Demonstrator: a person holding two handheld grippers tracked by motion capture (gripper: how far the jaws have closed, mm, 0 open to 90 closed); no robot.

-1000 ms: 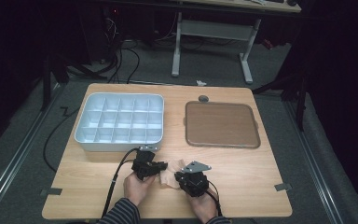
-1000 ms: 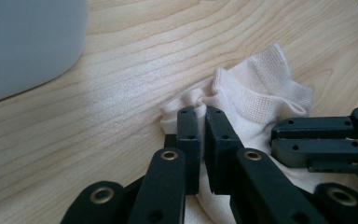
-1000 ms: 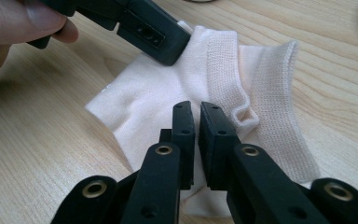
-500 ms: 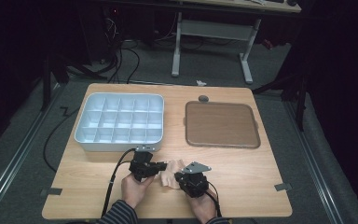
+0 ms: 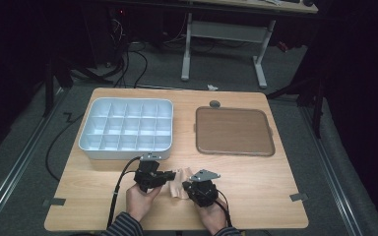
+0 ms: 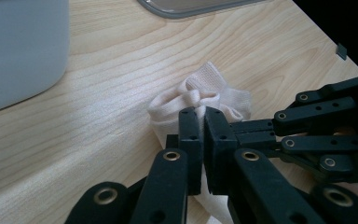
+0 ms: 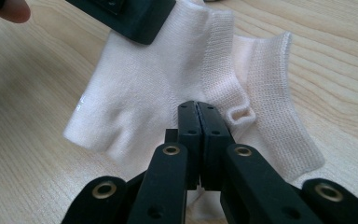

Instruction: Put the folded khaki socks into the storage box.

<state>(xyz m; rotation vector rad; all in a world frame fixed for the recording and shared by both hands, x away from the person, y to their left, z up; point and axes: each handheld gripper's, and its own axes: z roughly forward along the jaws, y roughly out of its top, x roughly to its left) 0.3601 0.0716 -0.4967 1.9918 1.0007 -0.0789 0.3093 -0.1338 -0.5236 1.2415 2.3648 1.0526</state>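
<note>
A pale cream sock [image 5: 179, 181] lies crumpled on the wooden table near its front edge, between my two grippers. My left gripper [image 5: 169, 176] comes at it from the left. In the left gripper view its jaws are shut [image 6: 200, 114] on a bunched fold of the sock [image 6: 205, 88]. My right gripper [image 5: 191, 186] meets the sock from the right. In the right gripper view it is shut [image 7: 198, 109] on the fabric just below the ribbed cuff of the sock [image 7: 144, 84]. The left gripper's body [image 7: 130, 14] rests on the sock's far side.
A white compartment box [image 5: 127, 129] stands at the back left, and its wall [image 6: 18, 46] is close to the left gripper. A brown flat tray [image 5: 234, 132] lies at the back right, with a small grey disc [image 5: 215, 103] behind it. The table's front edge is just behind the hands.
Both grippers stay closed on the sock. The left hand has drifted slightly left and toward the front edge; the right has hardly moved.
</note>
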